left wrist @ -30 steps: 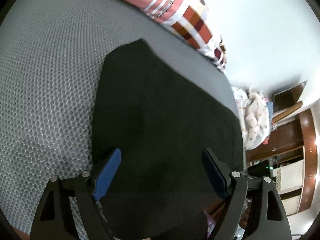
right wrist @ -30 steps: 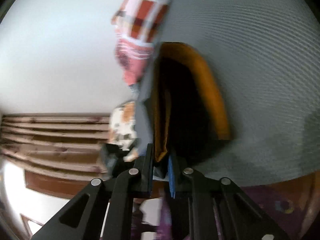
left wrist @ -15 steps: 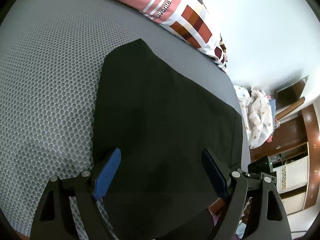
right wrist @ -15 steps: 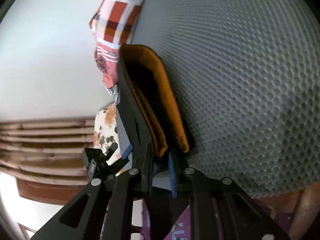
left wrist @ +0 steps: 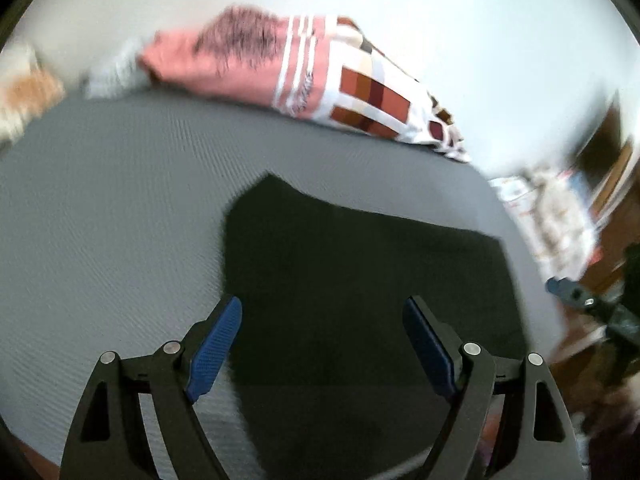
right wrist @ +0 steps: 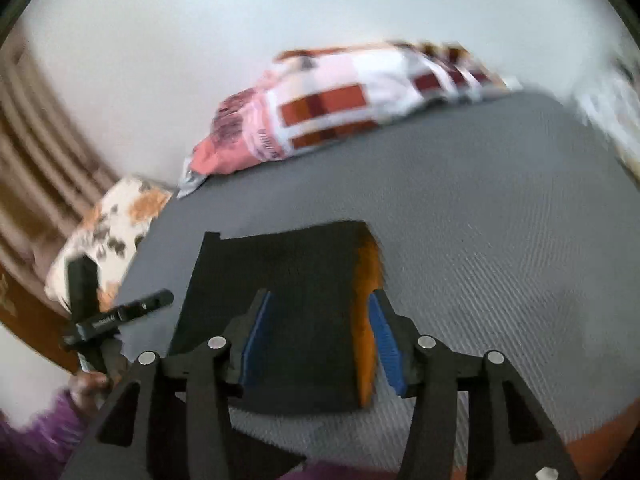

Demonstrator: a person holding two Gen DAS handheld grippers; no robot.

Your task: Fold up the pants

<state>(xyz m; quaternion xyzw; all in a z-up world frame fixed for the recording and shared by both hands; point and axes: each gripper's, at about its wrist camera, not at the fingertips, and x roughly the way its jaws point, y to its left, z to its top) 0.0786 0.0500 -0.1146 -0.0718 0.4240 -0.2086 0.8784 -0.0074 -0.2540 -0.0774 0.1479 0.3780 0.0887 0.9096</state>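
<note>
Looking down both wrist views, you have the folded pants point(right wrist: 304, 312) flat on the gray bed point(right wrist: 500, 240), directly ahead of and below each hand-held gripper; your right hand-held gripper point(right wrist: 320, 336) is opening, jaws straddling the near orange-lined edge without pressing it; your left hand-held gripper point(left wrist: 320, 344) hangs spread and empty; the bundle's long side runs away from you, the right hand seemingly nearer.

Bare grey mattress point(right wrist: 500, 240) around pants point(right wrist: 280, 280) — pillow point(right wrist: 340, 108) at far edge
</note>
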